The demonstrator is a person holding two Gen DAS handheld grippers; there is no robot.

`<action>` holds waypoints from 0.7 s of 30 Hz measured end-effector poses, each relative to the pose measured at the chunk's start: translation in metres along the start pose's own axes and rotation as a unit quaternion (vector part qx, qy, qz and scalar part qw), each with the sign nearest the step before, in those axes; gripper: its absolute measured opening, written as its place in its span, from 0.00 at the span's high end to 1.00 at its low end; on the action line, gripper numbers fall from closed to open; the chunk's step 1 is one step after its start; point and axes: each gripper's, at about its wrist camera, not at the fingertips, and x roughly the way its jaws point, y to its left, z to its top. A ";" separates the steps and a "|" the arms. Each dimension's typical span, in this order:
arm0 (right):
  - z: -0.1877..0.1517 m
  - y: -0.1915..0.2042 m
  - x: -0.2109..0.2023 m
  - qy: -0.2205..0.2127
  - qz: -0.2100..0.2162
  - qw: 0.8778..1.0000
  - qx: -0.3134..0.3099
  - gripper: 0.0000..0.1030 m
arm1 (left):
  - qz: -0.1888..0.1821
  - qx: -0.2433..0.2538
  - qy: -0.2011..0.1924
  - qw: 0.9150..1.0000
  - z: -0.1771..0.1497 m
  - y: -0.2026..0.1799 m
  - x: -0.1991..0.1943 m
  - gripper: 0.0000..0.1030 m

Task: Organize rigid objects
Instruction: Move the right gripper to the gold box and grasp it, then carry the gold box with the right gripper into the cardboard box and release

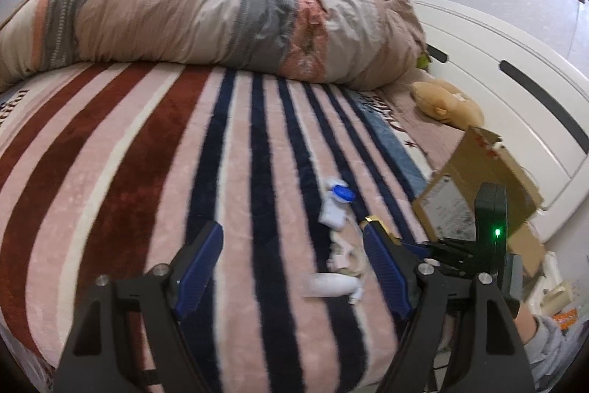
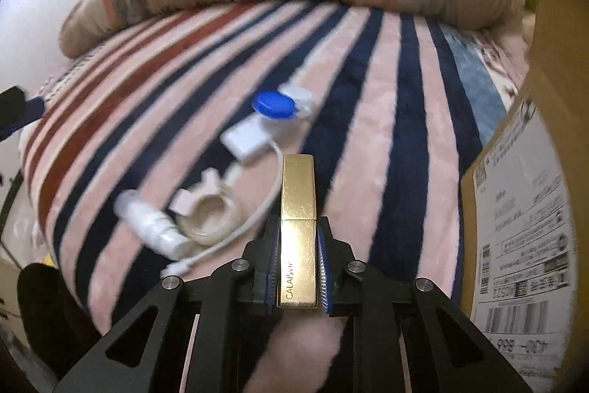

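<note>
My right gripper [image 2: 297,227] is shut on a gold lipstick tube [image 2: 298,194] and holds it above the striped blanket [image 2: 368,98], beside a cardboard box [image 2: 522,209] on the right. On the blanket lie a blue-and-white lens case [image 2: 276,104], a white charger with cable [image 2: 244,139], a coiled cable [image 2: 210,212] and a white bottle [image 2: 154,223]. My left gripper [image 1: 291,245] is open and empty above the blanket, with the same small items [image 1: 337,205] just ahead of its right finger. The right gripper [image 1: 456,251] with the gold tube's tip [image 1: 373,220] shows in the left wrist view.
A rolled duvet [image 1: 206,21] lies across the far side of the bed. A plush toy [image 1: 441,102] sits near the white headboard [image 1: 515,91]. The cardboard box [image 1: 475,179] stands open at the bed's right side. Shelves and a door are behind.
</note>
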 end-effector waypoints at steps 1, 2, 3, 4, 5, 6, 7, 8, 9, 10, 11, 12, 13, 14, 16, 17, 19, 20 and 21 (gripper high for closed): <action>0.000 0.005 -0.007 -0.010 0.006 1.000 -0.008 0.87 | -0.015 0.001 0.002 1.000 0.002 -0.004 0.000 0.26; 0.000 0.009 -0.015 -0.021 0.018 1.000 -0.014 0.87 | -0.039 0.001 0.004 0.999 0.005 -0.011 -0.001 0.27; 0.001 0.013 -0.025 -0.035 0.036 0.999 -0.017 0.87 | -0.056 0.003 0.006 0.998 0.009 -0.017 -0.001 0.27; 0.002 0.016 -0.035 -0.048 0.052 0.997 -0.020 0.87 | -0.073 0.006 0.008 0.997 0.012 -0.024 0.000 0.27; 0.003 0.020 -0.046 -0.064 0.068 0.995 -0.025 0.87 | -0.089 0.011 0.011 0.996 0.016 -0.033 0.001 0.27; 0.004 0.023 -0.061 -0.084 0.084 0.992 -0.033 0.87 | -0.102 0.016 0.012 0.995 0.019 -0.043 0.001 0.27; 0.006 0.025 -0.073 -0.102 0.098 0.989 -0.040 0.87 | -0.113 0.019 0.011 0.993 0.024 -0.052 0.000 0.28; 0.007 0.026 -0.090 -0.125 0.117 0.984 -0.047 0.87 | -0.128 0.024 0.010 0.991 0.030 -0.064 -0.001 0.30; 0.009 0.026 -0.101 -0.139 0.129 0.981 -0.051 0.87 | -0.139 0.028 0.009 0.990 0.035 -0.072 -0.002 0.35; 0.010 0.025 -0.112 -0.153 0.138 0.977 -0.055 0.87 | -0.151 0.034 0.008 0.988 0.040 -0.082 -0.003 0.40; 0.012 0.021 -0.123 -0.169 0.146 0.973 -0.057 0.87 | -0.159 0.042 0.007 0.986 0.047 -0.094 -0.005 0.42; 0.012 0.016 -0.136 -0.186 0.150 0.969 -0.059 0.87 | -0.165 0.057 0.004 0.985 0.054 -0.109 -0.007 0.47; 0.012 0.011 -0.147 -0.203 0.151 0.966 -0.057 0.87 | -0.169 0.067 0.003 0.983 0.058 -0.118 -0.009 0.52; 0.013 0.006 -0.154 -0.210 0.151 0.964 -0.055 0.87 | -0.168 0.083 0.000 0.982 0.064 -0.135 -0.010 0.55; 0.014 -0.012 -0.170 -0.236 0.139 0.961 -0.044 0.87 | -0.161 0.107 -0.005 0.981 0.073 -0.158 -0.009 0.71; 0.013 -0.023 -0.177 -0.245 0.133 0.960 -0.038 0.87 | -0.164 0.117 -0.004 0.980 0.078 -0.172 -0.007 0.71; 0.010 -0.046 -0.190 -0.258 0.118 0.959 -0.022 0.87 | -0.177 0.141 0.000 0.974 0.085 -0.200 -0.001 0.75; 0.011 -0.054 -0.193 -0.261 0.110 0.959 -0.020 0.87 | -0.179 0.157 0.002 0.971 0.087 -0.216 0.002 0.75; 0.009 -0.066 -0.198 -0.265 0.092 0.960 -0.017 0.87 | -0.178 0.175 0.005 0.968 0.089 -0.233 0.007 0.76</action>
